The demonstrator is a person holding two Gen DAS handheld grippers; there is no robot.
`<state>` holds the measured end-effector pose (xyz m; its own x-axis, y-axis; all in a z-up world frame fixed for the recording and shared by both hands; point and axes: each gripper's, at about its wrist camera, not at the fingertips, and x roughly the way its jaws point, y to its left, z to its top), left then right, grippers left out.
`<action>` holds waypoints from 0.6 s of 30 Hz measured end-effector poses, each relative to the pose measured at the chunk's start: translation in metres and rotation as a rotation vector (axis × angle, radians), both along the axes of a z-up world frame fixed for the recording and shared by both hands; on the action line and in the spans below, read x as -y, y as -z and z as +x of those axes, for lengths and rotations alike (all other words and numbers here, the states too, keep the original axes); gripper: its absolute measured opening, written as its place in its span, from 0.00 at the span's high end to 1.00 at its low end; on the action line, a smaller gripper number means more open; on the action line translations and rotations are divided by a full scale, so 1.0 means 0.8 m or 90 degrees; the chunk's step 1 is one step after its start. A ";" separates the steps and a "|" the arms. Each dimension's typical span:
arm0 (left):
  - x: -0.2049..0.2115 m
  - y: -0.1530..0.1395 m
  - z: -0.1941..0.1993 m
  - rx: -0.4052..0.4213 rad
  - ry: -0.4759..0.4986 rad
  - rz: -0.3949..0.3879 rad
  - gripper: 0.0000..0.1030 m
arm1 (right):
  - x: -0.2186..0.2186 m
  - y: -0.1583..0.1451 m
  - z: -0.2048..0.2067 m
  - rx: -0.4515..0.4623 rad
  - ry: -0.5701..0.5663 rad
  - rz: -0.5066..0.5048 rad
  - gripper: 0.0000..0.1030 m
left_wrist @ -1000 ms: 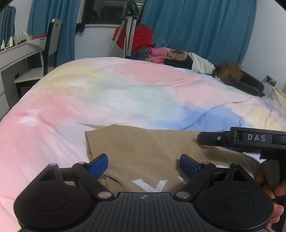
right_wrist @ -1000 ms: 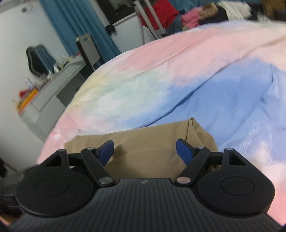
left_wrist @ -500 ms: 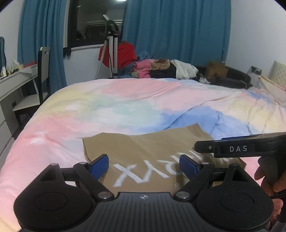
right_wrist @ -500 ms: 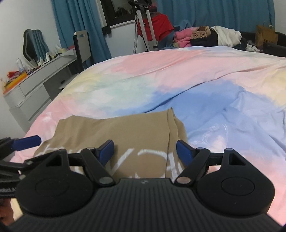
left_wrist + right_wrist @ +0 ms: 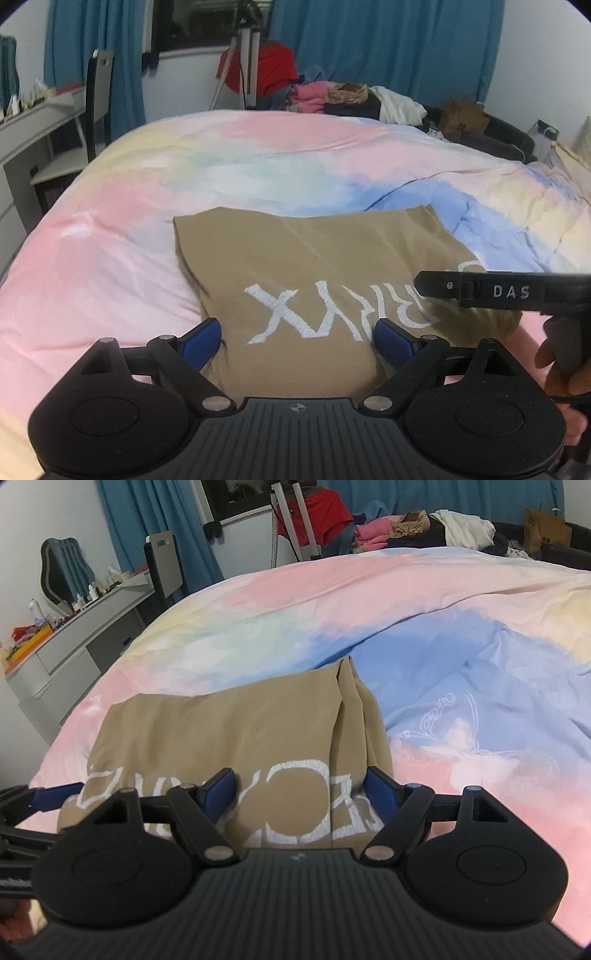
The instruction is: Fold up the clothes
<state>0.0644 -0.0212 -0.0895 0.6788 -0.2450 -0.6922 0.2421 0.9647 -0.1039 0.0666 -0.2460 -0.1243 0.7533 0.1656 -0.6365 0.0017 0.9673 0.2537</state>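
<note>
In the left wrist view, the left gripper (image 5: pixel 295 341) had its jaws spread wide, the blue pads clear of any cloth, with nothing pinched between them. Beyond and between them lay the folded tan garment (image 5: pixel 306 258), flat on the pastel duvet (image 5: pixel 221 162) near the bed's front edge, its white embroidered lettering facing up. The right gripper (image 5: pixel 491 291) reached in from the right edge over the garment's right end, with a hand (image 5: pixel 561 369) on its grip. A heap of clothes (image 5: pixel 351 99) sat past the bed's far side before blue curtains (image 5: pixel 388 44).

In the right wrist view, the right gripper (image 5: pixel 301 790) also stood wide apart and empty-handed, poised over the tan garment's (image 5: pixel 221 723) right end, where a folded edge ran lengthwise. A blue fingertip of the left gripper (image 5: pixel 55 795) showed at the left edge, beside the garment. A grey dresser (image 5: pixel 74 646) stood left of the bed.
</note>
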 end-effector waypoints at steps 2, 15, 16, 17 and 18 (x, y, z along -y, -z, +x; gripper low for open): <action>-0.015 -0.008 0.001 -0.039 -0.032 -0.056 0.14 | -0.001 -0.001 0.000 -0.002 0.004 0.002 0.24; -0.064 -0.029 -0.036 -0.131 -0.144 -0.320 0.18 | 0.000 -0.002 -0.001 -0.007 0.010 0.009 0.24; -0.067 -0.031 -0.038 -0.130 -0.153 -0.322 0.20 | 0.000 -0.002 -0.001 -0.007 0.010 0.009 0.24; -0.068 -0.036 -0.042 -0.116 -0.154 -0.320 0.20 | 0.000 -0.002 0.000 -0.007 0.010 0.008 0.24; -0.068 -0.041 -0.046 -0.097 -0.151 -0.315 0.20 | 0.000 -0.002 0.000 -0.007 0.010 0.007 0.24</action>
<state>0.0280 0.0335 -0.0567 0.6562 -0.4175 -0.6285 -0.0290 0.8184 -0.5739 0.0663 -0.2457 -0.1229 0.7494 0.1610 -0.6423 0.0200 0.9641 0.2650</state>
